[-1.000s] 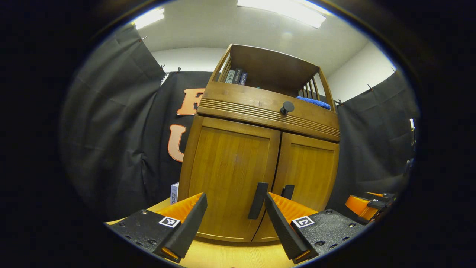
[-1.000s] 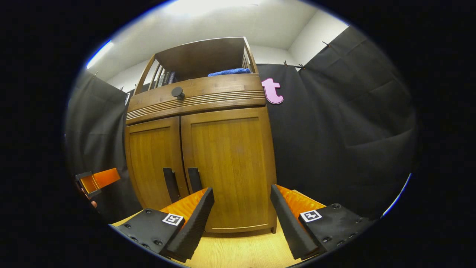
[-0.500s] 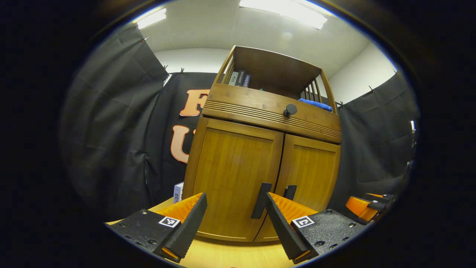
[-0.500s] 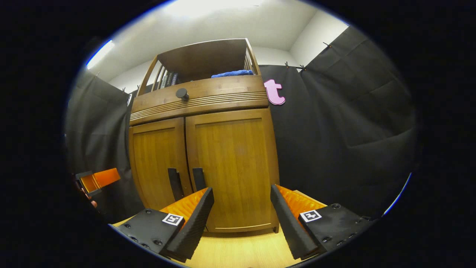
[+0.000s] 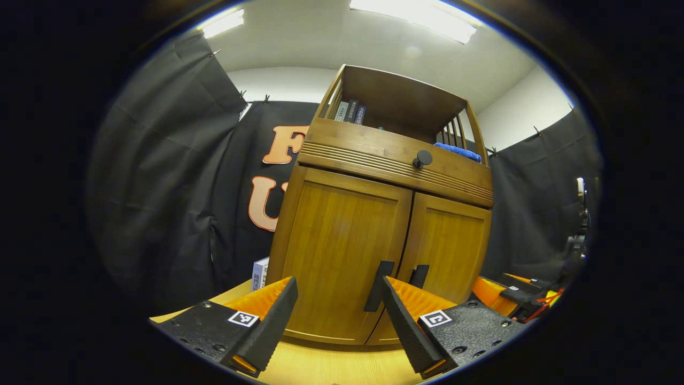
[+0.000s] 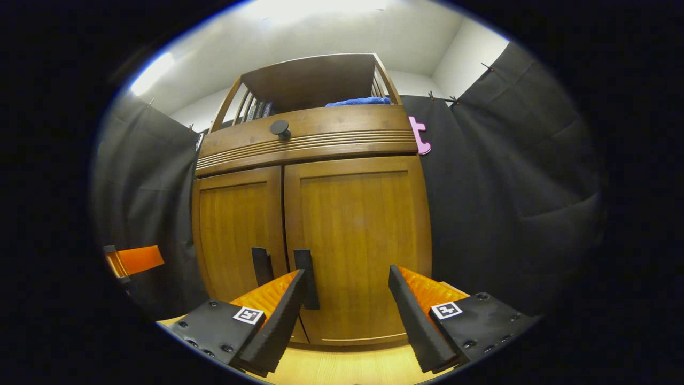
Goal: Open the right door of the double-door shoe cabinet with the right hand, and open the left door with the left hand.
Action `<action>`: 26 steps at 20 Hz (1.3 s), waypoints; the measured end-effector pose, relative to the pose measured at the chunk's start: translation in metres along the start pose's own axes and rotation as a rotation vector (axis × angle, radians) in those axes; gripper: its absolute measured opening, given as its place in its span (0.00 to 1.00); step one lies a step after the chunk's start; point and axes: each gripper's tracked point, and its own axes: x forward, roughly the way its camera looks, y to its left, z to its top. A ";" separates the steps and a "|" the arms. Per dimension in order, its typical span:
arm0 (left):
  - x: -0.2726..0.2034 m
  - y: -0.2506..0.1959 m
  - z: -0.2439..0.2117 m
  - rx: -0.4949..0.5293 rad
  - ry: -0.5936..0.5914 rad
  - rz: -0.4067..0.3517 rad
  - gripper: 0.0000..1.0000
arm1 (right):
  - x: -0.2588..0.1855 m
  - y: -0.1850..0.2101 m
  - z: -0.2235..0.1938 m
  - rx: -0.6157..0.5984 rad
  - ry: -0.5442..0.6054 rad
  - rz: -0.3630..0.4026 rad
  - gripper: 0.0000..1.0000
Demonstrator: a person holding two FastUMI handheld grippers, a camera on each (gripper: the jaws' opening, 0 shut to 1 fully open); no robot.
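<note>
The wooden shoe cabinet has both doors closed. In the left gripper view, the left door [image 5: 336, 251] and right door [image 5: 451, 246] meet at two dark vertical handles: the left handle [image 5: 378, 286] and the right handle [image 5: 418, 275]. My left gripper [image 5: 339, 283] is open in front of the left door, its right finger just beside the left handle. In the right gripper view, my right gripper [image 6: 347, 274] is open before the right door [image 6: 363, 230], its left finger next to the right handle [image 6: 307, 278]. The left door [image 6: 238, 230] carries its own handle [image 6: 262, 266]. Neither gripper holds anything.
Above the doors is a drawer with a round dark knob [image 5: 423, 158], and an open shelf with books [image 5: 350, 111] and a blue cloth [image 5: 457, 151]. A small box [image 5: 260, 272] stands left of the cabinet. The cabinet rests on a light wooden surface [image 6: 342, 369]. Black cloth walls surround it.
The right gripper has come closer to the cabinet and shifted toward the right door's handle. The left gripper's view has drifted only slightly. Both doors stay closed.
</note>
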 end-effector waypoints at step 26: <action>-0.015 0.058 0.027 0.030 -0.068 0.133 0.94 | 0.135 0.036 -0.086 -0.027 0.151 0.011 0.98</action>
